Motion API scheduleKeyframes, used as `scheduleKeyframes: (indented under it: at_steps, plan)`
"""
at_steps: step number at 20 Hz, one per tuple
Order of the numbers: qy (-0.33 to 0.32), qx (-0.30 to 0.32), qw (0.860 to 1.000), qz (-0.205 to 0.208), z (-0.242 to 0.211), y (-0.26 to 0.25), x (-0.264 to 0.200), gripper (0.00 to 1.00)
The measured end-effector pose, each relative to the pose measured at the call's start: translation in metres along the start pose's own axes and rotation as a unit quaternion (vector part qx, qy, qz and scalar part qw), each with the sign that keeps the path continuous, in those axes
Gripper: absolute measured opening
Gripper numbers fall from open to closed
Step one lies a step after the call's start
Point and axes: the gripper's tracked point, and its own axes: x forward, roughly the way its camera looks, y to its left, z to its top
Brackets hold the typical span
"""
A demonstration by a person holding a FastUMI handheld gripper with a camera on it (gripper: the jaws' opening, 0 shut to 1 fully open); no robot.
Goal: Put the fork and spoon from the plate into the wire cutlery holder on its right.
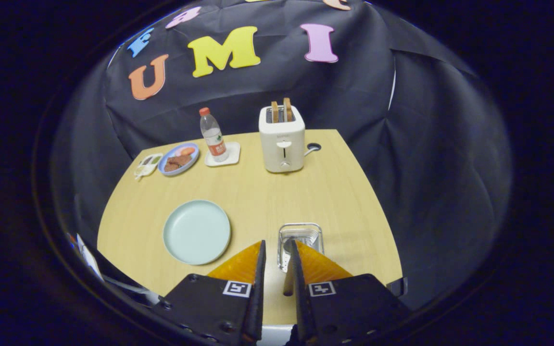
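1. Small tray [148,164], count one, at the table's [344,192] far left, about 10 o'clock from the table's centre. Pale, roughly rectangular, with dark and green contents too small to tell.
2. Food plate [178,158], one, just beside the tray at its 3 o'clock. Round, blue rim, brown and orange food on it.
3. Empty plate [196,232], one, at 10 o'clock from the fingertips. Round, pale green, smooth and matte, nothing on it.
4. Bottle [213,134], one. Clear plastic, red cap, upright on one white square coaster [222,154].
5. Gripper [277,242], one. Its two fingers stand narrowly apart, not clamped.
6. Toaster [282,139], one, at 12 o'clock well beyond the fingers. White, boxy, two brown slices upright in its slots.
7. Utensil [288,283], one seen. Wooden handle lies in the gap between the fingers, close against the right one, with space to the left one. Long axis runs 6 to 12 o'clock, head end in the holder. Fork or spoon: cannot tell.
8. Wire cutlery holder [300,238], one, just ahead of the right fingertip at 1 o'clock. Shiny metal wire, rectangular with rounded corners, at the empty plate's 3 o'clock.
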Motion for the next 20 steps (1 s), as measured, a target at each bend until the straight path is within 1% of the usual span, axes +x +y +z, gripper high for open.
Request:
scheduleKeyframes:
  at_steps: [1,3,4,5,7,9,10,12,16,19,20]
  plan:
    - [-0.012,0.004,1.000,0.005,0.009,0.008,-0.006,0.30]
    - [-0.045,0.007,0.999,0.013,0.031,0.020,-0.018,0.44]
    - [-0.066,0.004,0.997,0.024,0.044,0.031,-0.025,0.53]
    - [-0.085,0.000,0.996,0.030,0.054,0.038,-0.031,0.59]
    - [-0.136,-0.010,0.990,0.034,0.078,0.053,-0.048,0.71]
    - [-0.176,-0.024,0.983,0.039,0.092,0.063,-0.063,0.82]
    - [-0.194,-0.030,0.979,0.047,0.101,0.071,-0.067,0.91]
    - [-0.227,-0.035,0.972,0.042,0.118,0.080,-0.091,0.98]
    - [-0.293,-0.046,0.954,0.033,0.143,0.098,-0.144,0.98]
    - [-0.333,-0.045,0.942,0.007,0.158,0.100,-0.178,0.98]
    - [-0.348,-0.049,0.936,0.008,0.160,0.106,-0.191,0.98]
